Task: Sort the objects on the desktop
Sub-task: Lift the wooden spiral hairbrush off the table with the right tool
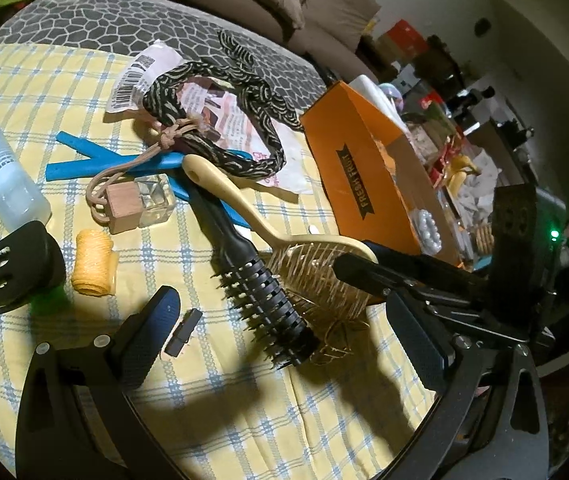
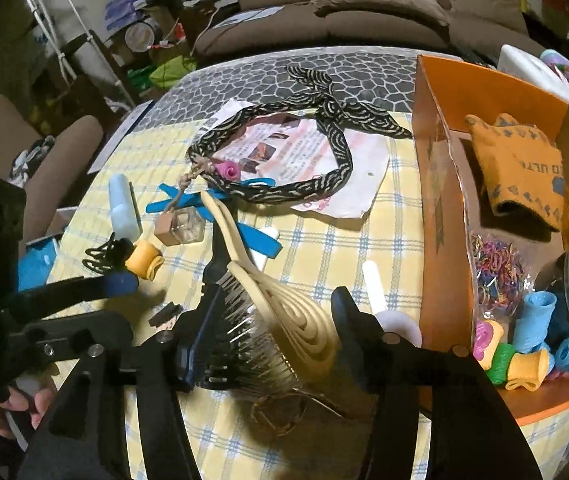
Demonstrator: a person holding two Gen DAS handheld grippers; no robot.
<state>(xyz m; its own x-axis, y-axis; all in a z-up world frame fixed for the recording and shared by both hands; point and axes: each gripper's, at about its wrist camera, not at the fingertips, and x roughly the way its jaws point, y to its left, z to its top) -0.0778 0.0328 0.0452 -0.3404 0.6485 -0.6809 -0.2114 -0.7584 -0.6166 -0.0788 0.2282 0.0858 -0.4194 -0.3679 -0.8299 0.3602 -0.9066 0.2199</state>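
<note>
A cream paddle brush (image 2: 304, 332) lies on the checked cloth with its head between the fingers of my right gripper (image 2: 274, 316). The jaws stand open around the head, and the right finger is clear of it. A black round brush (image 1: 260, 280) lies crossed under the cream handle. My left gripper (image 1: 284, 332) hovers open over the round brush's bristle end, holding nothing. To the right stands an orange box (image 2: 436, 184) containing foam curlers (image 2: 524, 364), a bag of elastics and a pearl bracelet.
Spread over the cloth are a patterned headband (image 1: 220, 76) on a leaflet, blue strips (image 1: 96, 160), a glass bottle with a wooden cap (image 1: 140, 204), a yellow curler (image 1: 92, 268), a black claw clip (image 1: 4, 276), a white bottle (image 1: 0, 168) and a small black clip (image 1: 182, 332). A sofa stands behind.
</note>
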